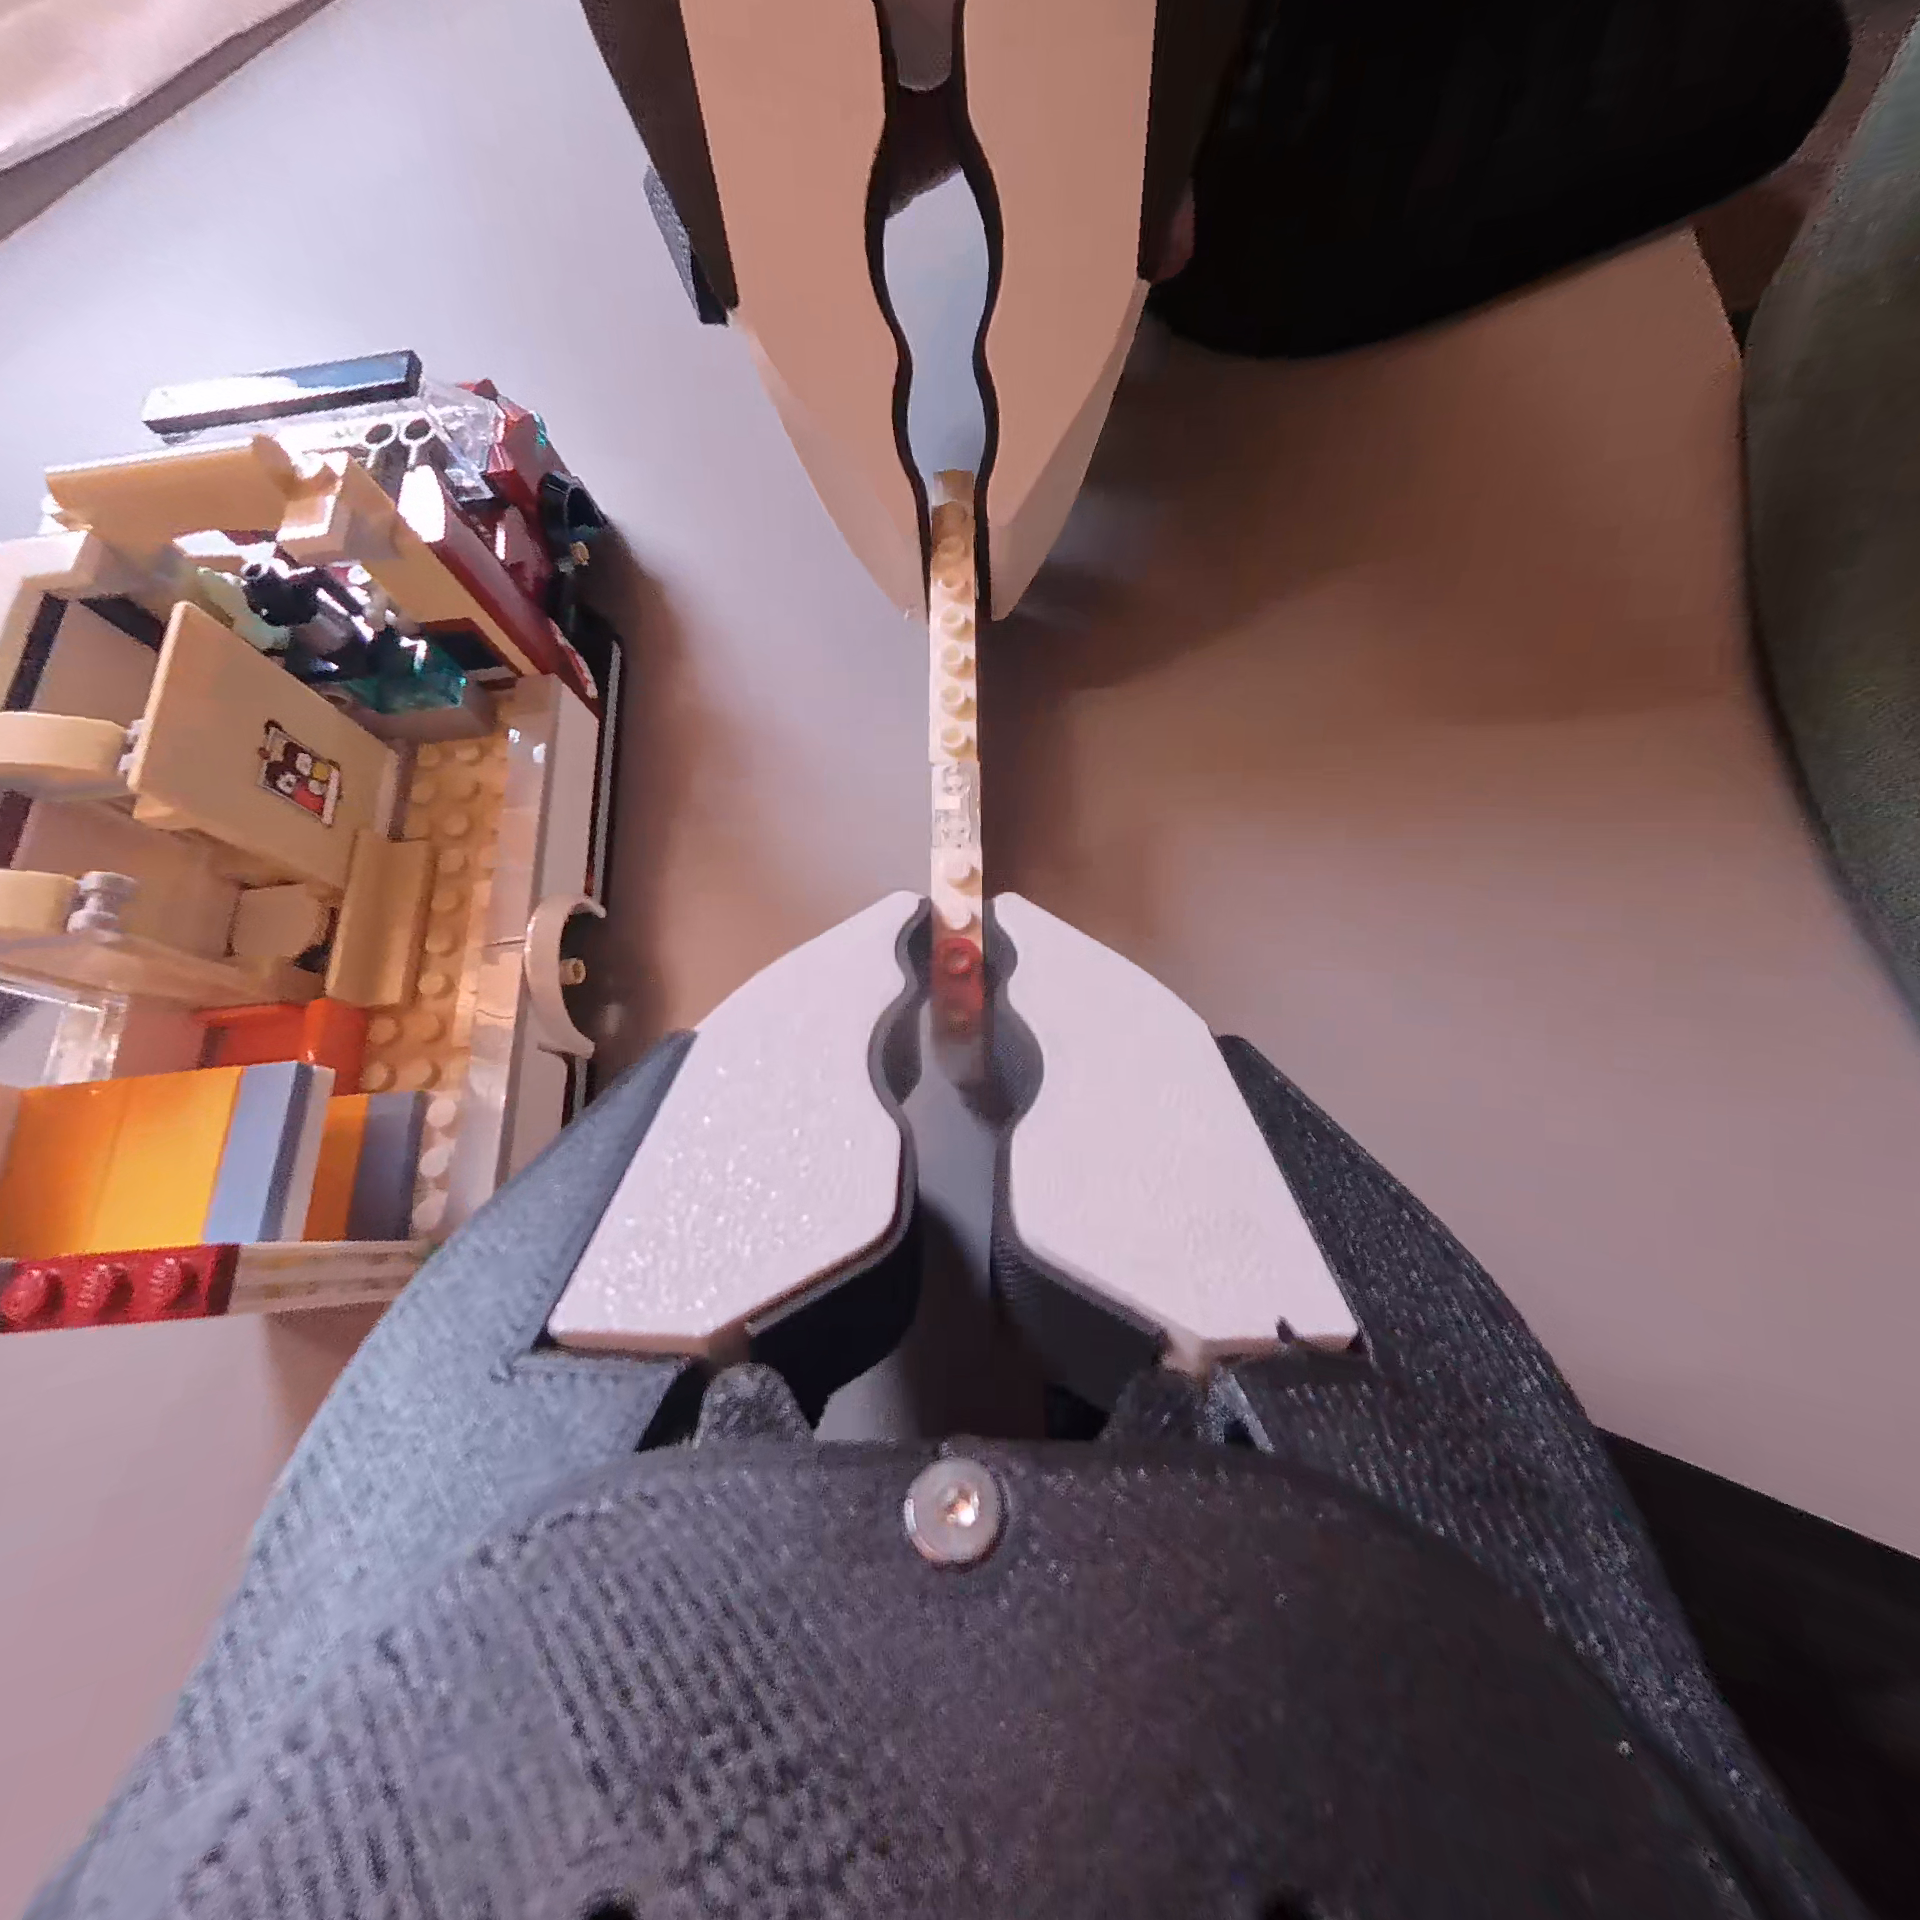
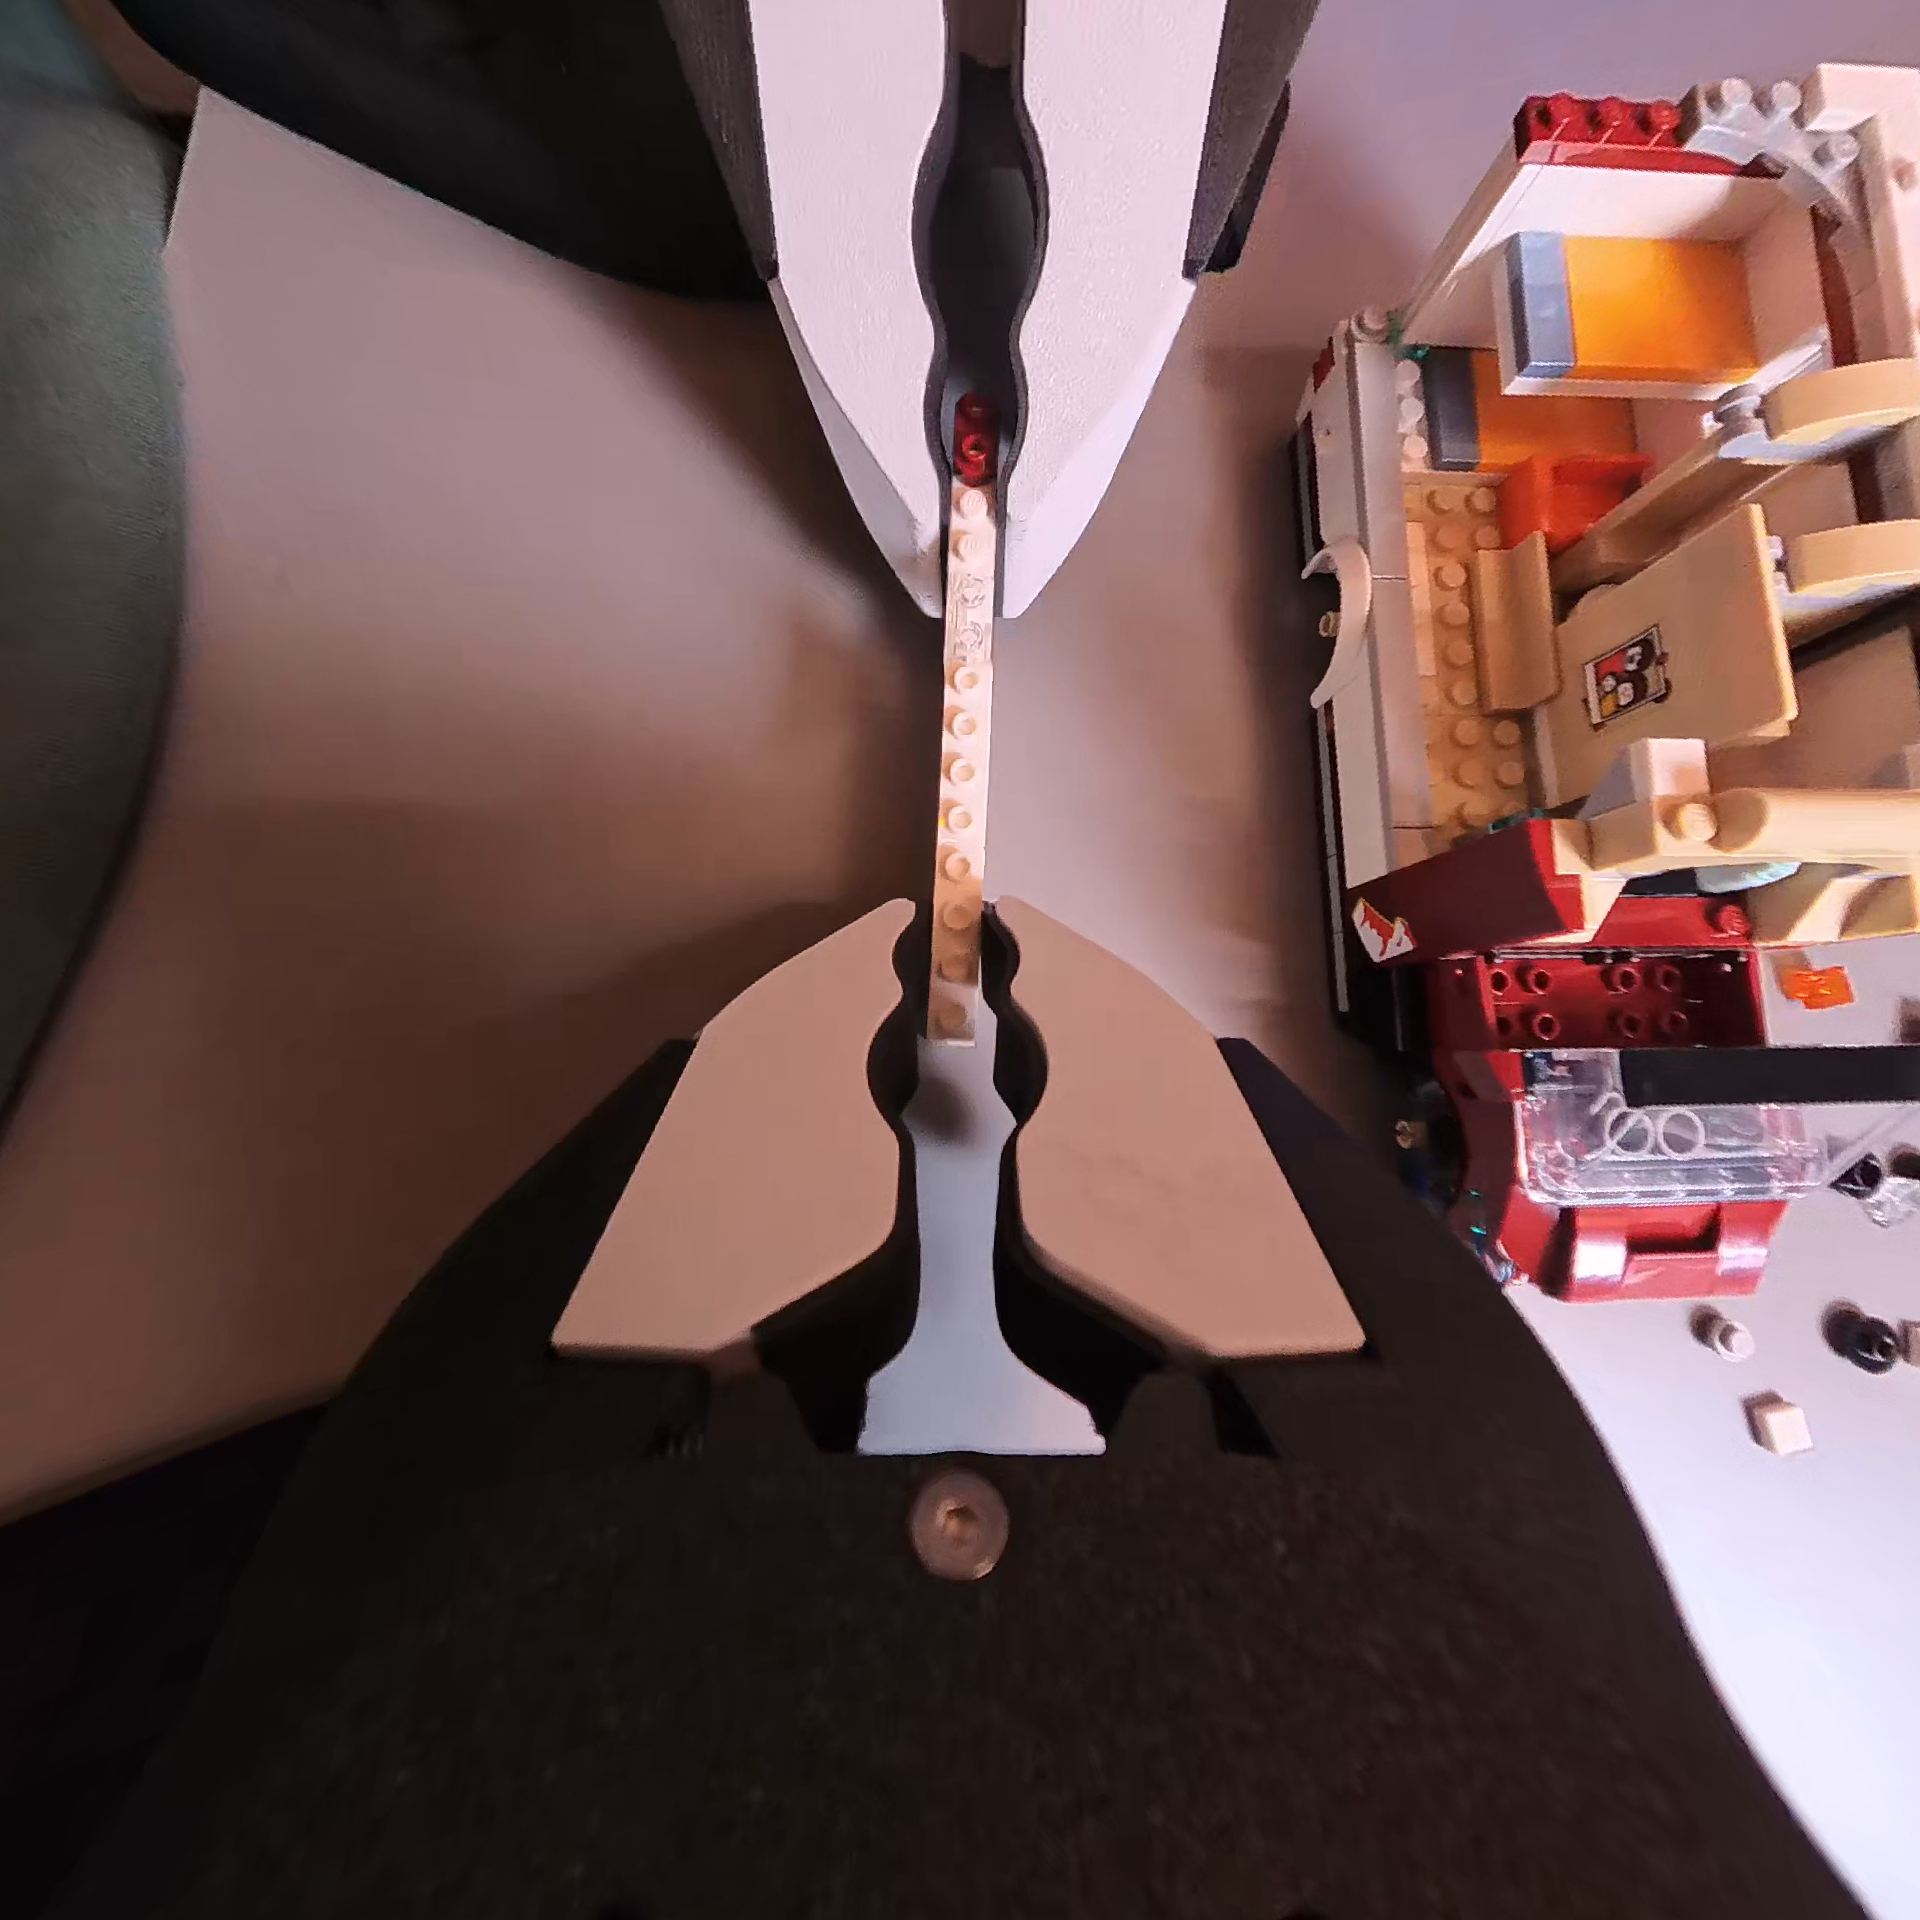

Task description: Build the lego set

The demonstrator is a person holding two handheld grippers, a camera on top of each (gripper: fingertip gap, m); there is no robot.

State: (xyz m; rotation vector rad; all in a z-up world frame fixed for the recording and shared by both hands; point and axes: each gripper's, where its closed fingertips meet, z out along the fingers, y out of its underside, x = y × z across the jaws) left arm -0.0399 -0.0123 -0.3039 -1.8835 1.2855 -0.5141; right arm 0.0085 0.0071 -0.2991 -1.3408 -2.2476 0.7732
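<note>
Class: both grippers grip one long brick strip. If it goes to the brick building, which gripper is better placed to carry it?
Likely the left gripper: it clamps the strip at its red end, and the brick building lies close beside it. The right gripper holds the tan end.

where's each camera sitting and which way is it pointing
Left wrist view: sits on the left tool, looking along its fingers at the studded strip clamped between them; the right tool faces it, brick model to the left.
Right wrist view: sits on the right tool, facing back at the left tool; model to the right.
Shared: strip, both tools, model, pale table.
</note>
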